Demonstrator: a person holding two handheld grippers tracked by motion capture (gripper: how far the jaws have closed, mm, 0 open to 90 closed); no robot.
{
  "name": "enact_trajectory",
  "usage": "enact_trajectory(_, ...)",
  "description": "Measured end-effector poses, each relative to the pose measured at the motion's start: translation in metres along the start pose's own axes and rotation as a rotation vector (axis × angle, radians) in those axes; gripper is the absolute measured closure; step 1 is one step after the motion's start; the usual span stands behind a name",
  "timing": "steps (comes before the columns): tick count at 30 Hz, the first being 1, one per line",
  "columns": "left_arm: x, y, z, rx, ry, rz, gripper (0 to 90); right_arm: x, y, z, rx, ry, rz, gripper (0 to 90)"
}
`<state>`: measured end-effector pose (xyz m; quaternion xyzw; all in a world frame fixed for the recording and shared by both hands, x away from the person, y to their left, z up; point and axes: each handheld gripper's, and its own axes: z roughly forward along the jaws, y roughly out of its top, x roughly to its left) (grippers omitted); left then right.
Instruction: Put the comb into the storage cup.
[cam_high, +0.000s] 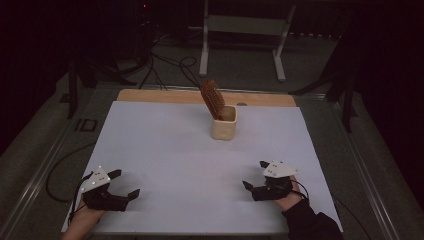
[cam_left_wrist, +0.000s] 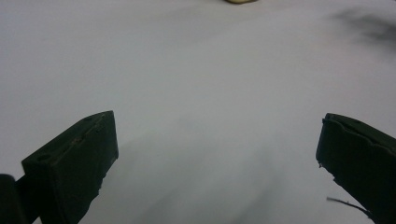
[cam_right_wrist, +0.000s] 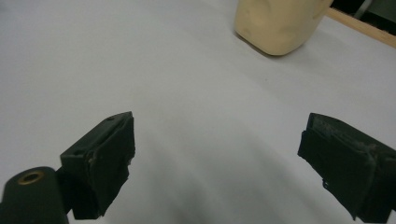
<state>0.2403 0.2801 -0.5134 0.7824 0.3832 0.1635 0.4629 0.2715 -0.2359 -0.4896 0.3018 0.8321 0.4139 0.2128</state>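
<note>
Room beyond the table: dark, detail lost. Brush (cam_high: 212, 98): handle hidden inside the cup (cam_high: 223, 123), bristle head leaning out to the left. Cup: far centre of the white sheet (cam_high: 190, 150), top cut off in my right gripper view. My left gripper (cam_high: 125, 185): jaws spread wide, empty, near corner. My right gripper (cam_high: 254, 175): jaws spread wide, empty, well short of the cup.

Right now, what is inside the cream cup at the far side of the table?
A brown hairbrush stands in the cream cup, bristle head up and leaning left. Its handle is hidden by the cup wall, as is anything else inside.
</note>
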Motion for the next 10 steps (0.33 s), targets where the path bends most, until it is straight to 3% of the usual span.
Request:
enact_trajectory(5, -0.0020, -0.0026, 0.0024, 0.011, -0.001, 0.004, 0.0, -0.0009, -0.0001, 0.0004, -0.002, -0.004, -0.004, 9.8)
enact_trajectory(10, -0.0087, 0.0012, 0.0052, 0.008, -0.029, 0.025, 0.0, -0.0011, -0.0005, 0.0006, 0.004, -0.004, -0.004, 9.8)
